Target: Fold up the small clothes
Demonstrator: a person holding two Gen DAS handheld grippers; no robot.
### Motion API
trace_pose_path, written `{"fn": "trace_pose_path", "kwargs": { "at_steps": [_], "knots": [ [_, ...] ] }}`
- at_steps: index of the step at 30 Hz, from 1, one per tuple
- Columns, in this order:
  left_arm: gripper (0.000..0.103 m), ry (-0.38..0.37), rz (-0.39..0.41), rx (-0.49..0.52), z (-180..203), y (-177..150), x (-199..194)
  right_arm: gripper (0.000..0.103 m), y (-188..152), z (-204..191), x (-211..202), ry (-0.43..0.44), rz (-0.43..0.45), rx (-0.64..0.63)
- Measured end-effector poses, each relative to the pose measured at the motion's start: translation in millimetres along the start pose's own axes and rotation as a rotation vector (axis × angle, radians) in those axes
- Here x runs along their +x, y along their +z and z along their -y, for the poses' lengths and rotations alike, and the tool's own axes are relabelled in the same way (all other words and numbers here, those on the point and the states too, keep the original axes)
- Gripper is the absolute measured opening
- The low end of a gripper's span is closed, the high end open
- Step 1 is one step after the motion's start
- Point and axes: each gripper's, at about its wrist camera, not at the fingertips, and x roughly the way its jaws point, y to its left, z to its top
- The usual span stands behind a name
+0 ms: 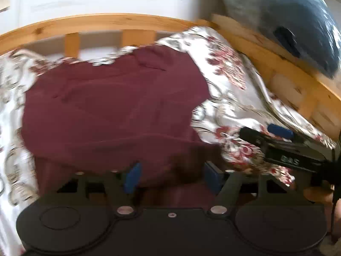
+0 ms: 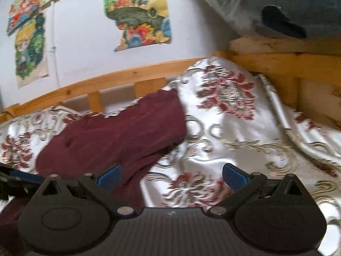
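Left wrist view showed the left tool (image 1: 172, 176) spread wide over the maroon cloth garment (image 1: 115, 106) lying on the floral satin bedspread (image 1: 226, 68), apparently just released. The right tool (image 2: 171, 176) also gaped wide, empty. Next, I judge, another fold needs a fresh edge grip.

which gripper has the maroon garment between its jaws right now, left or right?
The left gripper: the maroon garment bunches between its open jaws. The right gripper is open over the floral bedspread, with the garment only beside one jaw.
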Motion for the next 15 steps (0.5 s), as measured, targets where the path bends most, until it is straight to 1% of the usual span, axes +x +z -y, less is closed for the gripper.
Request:
{"fn": "trace_pose_path", "kwargs": {
  "at_steps": [3,4,5,6,7,8,9,10,12,14,15],
  "knots": [
    [0.074,0.075,0.017,-0.078,-39,-5,-14,0.103,-3,-9,2,0.097,-0.002,0.011],
    [0.074,0.114,0.022,-0.097,-52,-6,-17,0.102,-5,-13,4,0.138,-0.007,0.013],
    [0.074,0.174,0.024,-0.114,-67,-8,-18,0.101,-6,-17,6,0.167,-0.017,0.013],
    [0.073,0.243,0.021,-0.134,-83,-8,-18,0.099,-7,-21,9,0.186,-0.031,0.009],
    [0.07,0.29,0.022,-0.156,-98,-8,-17,0.097,-9,-26,12,0.197,-0.045,0.003],
    [0.063,0.318,0.027,-0.173,-115,-7,-15,0.096,-12,-30,16,0.207,-0.057,-0.003],
    [0.054,0.332,0.033,-0.193,-132,-5,-11,0.095,-15,-32,19,0.215,-0.068,-0.005],
    [0.052,0.342,0.037,-0.213,-146,-4,-8,0.094,-18,-34,22,0.224,-0.083,-0.008],
    [0.049,0.351,0.05,-0.264,-176,1,0,0.091,-23,-38,29,0.235,-0.113,-0.021],
    [0.048,0.346,0.075,-0.312,-197,6,8,0.091,-27,-39,33,0.24,-0.129,-0.037],
    [0.046,0.337,0.077,-0.335,-206,9,13,0.091,-30,-40,33,0.242,-0.132,-0.044]
  ]
}}
